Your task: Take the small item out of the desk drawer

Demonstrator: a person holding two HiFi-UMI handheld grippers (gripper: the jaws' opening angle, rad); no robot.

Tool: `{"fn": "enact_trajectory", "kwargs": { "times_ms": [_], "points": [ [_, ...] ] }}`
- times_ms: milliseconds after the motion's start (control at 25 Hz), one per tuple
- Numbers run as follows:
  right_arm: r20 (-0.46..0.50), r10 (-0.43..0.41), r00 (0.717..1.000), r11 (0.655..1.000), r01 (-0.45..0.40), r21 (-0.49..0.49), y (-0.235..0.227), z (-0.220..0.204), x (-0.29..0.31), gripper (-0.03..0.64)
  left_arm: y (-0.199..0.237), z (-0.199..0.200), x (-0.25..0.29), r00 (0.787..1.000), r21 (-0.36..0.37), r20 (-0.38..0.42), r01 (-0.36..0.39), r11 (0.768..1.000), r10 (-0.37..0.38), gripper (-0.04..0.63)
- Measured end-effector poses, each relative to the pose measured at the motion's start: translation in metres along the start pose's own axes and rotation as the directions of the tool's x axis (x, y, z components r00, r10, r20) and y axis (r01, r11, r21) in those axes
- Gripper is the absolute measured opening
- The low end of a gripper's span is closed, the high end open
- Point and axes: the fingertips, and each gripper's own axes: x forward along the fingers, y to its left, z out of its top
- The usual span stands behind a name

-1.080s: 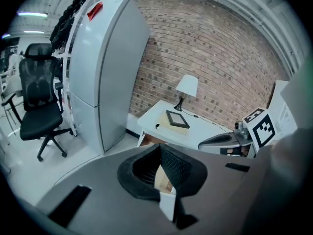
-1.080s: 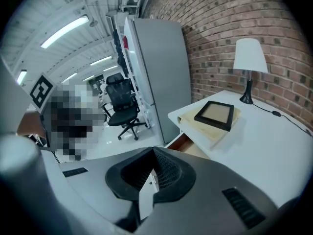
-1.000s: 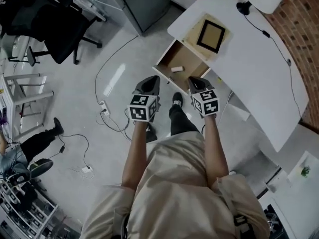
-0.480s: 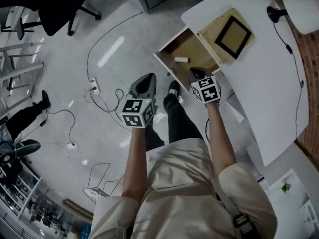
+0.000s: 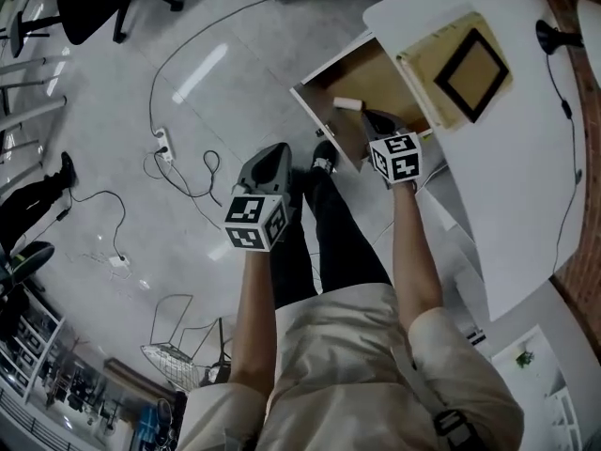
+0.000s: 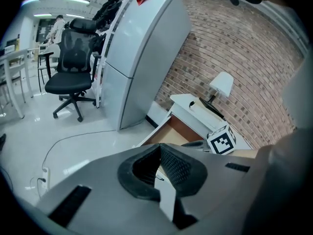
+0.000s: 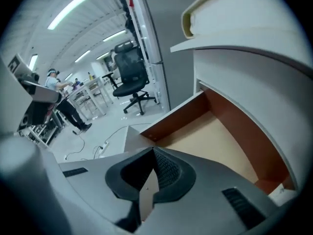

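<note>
Small item lies untaken in the open drawer, upper right; my right gripper hangs near it, jaws pressed together, empty.

Down you come: your right gripper has sunk to the open drawer, tip now near the small white item. Your left gripper has dropped too, falling further back from the drawer front, over the floor. In the head view the desk has slid toward the upper right
</note>
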Motion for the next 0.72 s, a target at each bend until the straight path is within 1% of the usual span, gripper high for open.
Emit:
{"fn": "enact_trajectory", "kwargs": {
  "times_ms": [40,120,240,320,480,600,640,720],
  "points": [
    [0.004,-0.013,1.0,1.0,0.013,0.021,-0.005,-0.001,0.003,0.026,0.001,-0.005,0.003,1.0,0.006,-0.01,0.005,1.0,-0.005,0.017],
    [-0.012,-0.02,1.0,1.0,0.02,0.0,-0.007,-0.002,0.01,0.025,0.002,-0.013,0.008,0.999,0.035,-0.034,0.013,0.999,-0.012,0.017],
    [-0.063,-0.002,0.998,0.995,-0.004,-0.095,0.001,-0.009,0.023,0.025,0.002,-0.025,0.02,0.998,0.081,-0.067,0.027,0.996,-0.021,0.017],
    [-0.104,0.017,0.994,0.987,-0.033,-0.157,0.005,-0.017,0.031,0.026,-0.002,-0.033,0.032,0.996,0.086,-0.079,0.043,0.995,-0.037,0.017],
    [-0.176,0.057,0.983,0.962,-0.101,-0.252,0.015,-0.028,0.045,0.026,-0.012,-0.044,0.059,0.992,0.129,-0.111,0.079,0.989,-0.065,0.017],
    [-0.241,0.058,0.969,0.928,-0.142,-0.346,0.02,-0.034,0.052,0.026,-0.02,-0.048,0.076,0.987,0.163,-0.129,0.114,0.98,-0.094,0.017],
    [-0.257,0.059,0.965,0.919,-0.154,-0.364,0.021,-0.036,0.055,0.026,-0.021,-0.05,0.08,0.985,0.174,-0.137,0.125,0.977,-0.102,0.017],
    [-0.279,0.06,0.958,0.912,-0.166,-0.374,0.022,-0.037,0.063,0.028,-0.02,-0.053,0.086,0.983,0.194,-0.147,0.14,0.971,-0.113,0.017]
  ]
}}
